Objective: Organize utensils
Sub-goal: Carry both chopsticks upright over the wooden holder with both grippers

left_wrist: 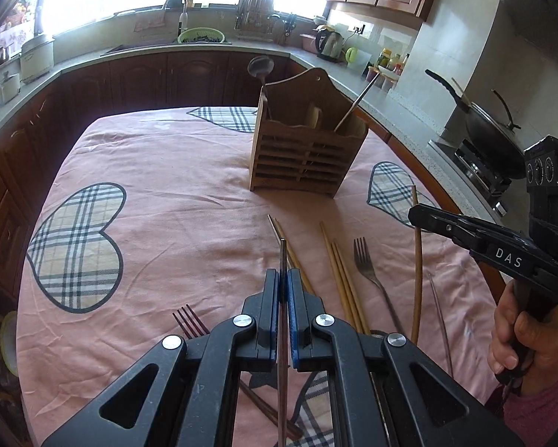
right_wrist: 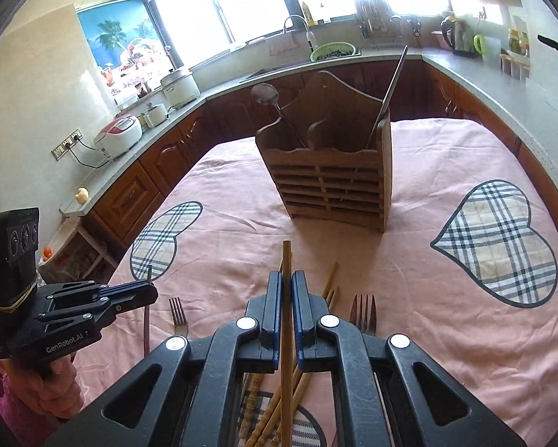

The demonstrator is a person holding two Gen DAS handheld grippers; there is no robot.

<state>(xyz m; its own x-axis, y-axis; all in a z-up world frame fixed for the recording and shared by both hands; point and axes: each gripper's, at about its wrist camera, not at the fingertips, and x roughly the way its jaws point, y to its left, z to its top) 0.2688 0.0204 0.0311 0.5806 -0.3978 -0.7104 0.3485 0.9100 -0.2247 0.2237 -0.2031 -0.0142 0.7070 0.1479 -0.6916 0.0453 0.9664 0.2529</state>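
A slatted wooden utensil holder (left_wrist: 308,152) (right_wrist: 331,175) stands on the pink tablecloth, with a ladle (left_wrist: 260,67) (right_wrist: 266,94) and a metal utensil leaning in its compartments. My left gripper (left_wrist: 283,279) (right_wrist: 148,292) is shut on a thin dark chopstick (left_wrist: 283,257) (right_wrist: 149,272), held above the cloth. Lifted to the right of it, my right gripper (right_wrist: 286,279) (left_wrist: 415,216) is shut on a bamboo chopstick (right_wrist: 286,260) (left_wrist: 417,283). On the cloth below lie loose bamboo chopsticks (left_wrist: 340,272) (right_wrist: 275,409), a steel fork (left_wrist: 366,264) (right_wrist: 177,313) and a dark fork (left_wrist: 189,322) (right_wrist: 362,313).
The pink tablecloth (left_wrist: 167,201) (right_wrist: 409,260) carries plaid heart patches. A kitchen counter (left_wrist: 92,61) curves around the table with a sink, rice cookers (right_wrist: 119,139), a kettle (left_wrist: 329,44) and a wok (left_wrist: 491,130) on the stove. A person's hand (left_wrist: 517,335) grips the right handle.
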